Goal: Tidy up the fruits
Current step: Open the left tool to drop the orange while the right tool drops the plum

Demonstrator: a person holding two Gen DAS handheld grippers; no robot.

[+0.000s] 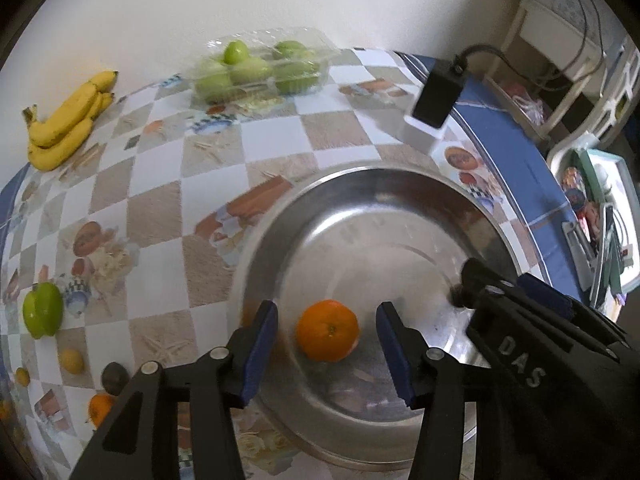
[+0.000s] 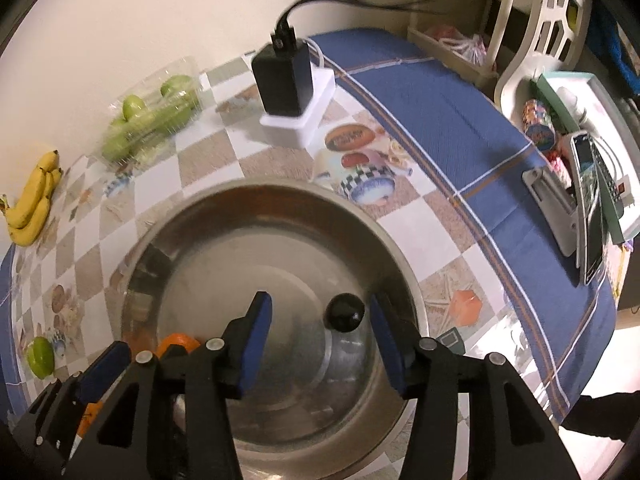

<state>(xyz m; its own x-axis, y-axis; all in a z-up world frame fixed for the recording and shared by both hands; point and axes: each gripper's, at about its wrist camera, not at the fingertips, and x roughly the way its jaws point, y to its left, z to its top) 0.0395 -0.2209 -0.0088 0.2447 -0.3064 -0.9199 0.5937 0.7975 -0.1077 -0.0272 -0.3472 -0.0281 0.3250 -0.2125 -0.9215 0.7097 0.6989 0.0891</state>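
A wide steel bowl (image 1: 360, 172) stands on the checked tablecloth. An orange (image 1: 327, 330) lies in it between the blue pads of my left gripper (image 1: 327, 312), which is open and clear of the fruit on both sides. My right gripper (image 2: 320, 308) hangs over the same bowl (image 2: 280, 190), also open. A small dark round fruit (image 2: 344, 313) rests on the bowl floor close to its right pad (image 2: 380, 324), and the left pad stands well apart. The left gripper (image 2: 104, 364) shows at the lower left of the right wrist view, half hiding the orange (image 2: 178, 342).
Bananas (image 1: 64, 120) and a clear box of green fruit (image 1: 260, 68) sit at the far wall. A green apple (image 1: 42, 316), a small yellow fruit (image 1: 72, 360), a dark fruit (image 1: 114, 376) and another orange (image 1: 100, 406) lie left. A black charger (image 2: 284, 76) stands behind; a cluttered white chair (image 2: 560, 120) is beyond the table's right edge.
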